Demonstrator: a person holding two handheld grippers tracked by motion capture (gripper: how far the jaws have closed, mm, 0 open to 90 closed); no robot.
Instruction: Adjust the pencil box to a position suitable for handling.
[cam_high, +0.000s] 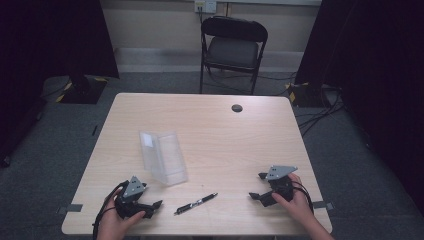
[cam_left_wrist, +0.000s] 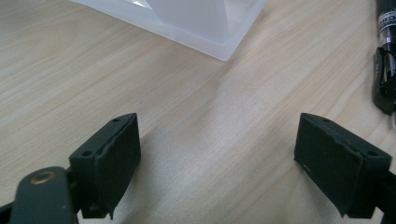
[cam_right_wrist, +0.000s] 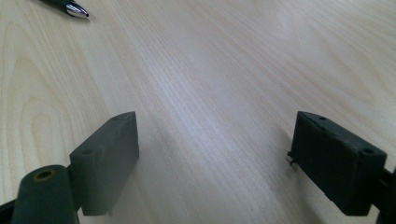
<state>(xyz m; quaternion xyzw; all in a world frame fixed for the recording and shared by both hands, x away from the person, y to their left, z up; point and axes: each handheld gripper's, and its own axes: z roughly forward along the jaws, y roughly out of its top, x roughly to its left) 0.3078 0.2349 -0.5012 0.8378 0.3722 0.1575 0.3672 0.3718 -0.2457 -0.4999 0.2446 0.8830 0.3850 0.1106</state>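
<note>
A black pen (cam_high: 196, 203) with a silver tip lies near the table's front edge, between the two hands. Behind and left of it lies a clear plastic case (cam_high: 162, 157), lid open. My left gripper (cam_high: 154, 207) rests on the table at the front left, held by a hand; its jaws stand wide open with bare wood between them (cam_left_wrist: 217, 161). The case's corner (cam_left_wrist: 205, 28) is ahead of it and the pen's clip end (cam_left_wrist: 385, 70) off to its right. My right gripper (cam_high: 257, 187) rests at the front right, also open (cam_right_wrist: 215, 158), with the pen tip (cam_right_wrist: 74, 8) far ahead on its left.
The wooden table (cam_high: 220, 135) has a round cable grommet (cam_high: 237, 108) near its far edge. A black folding chair (cam_high: 233, 50) stands behind the table. Dark curtains hang at both sides, and cables run over the floor at the right.
</note>
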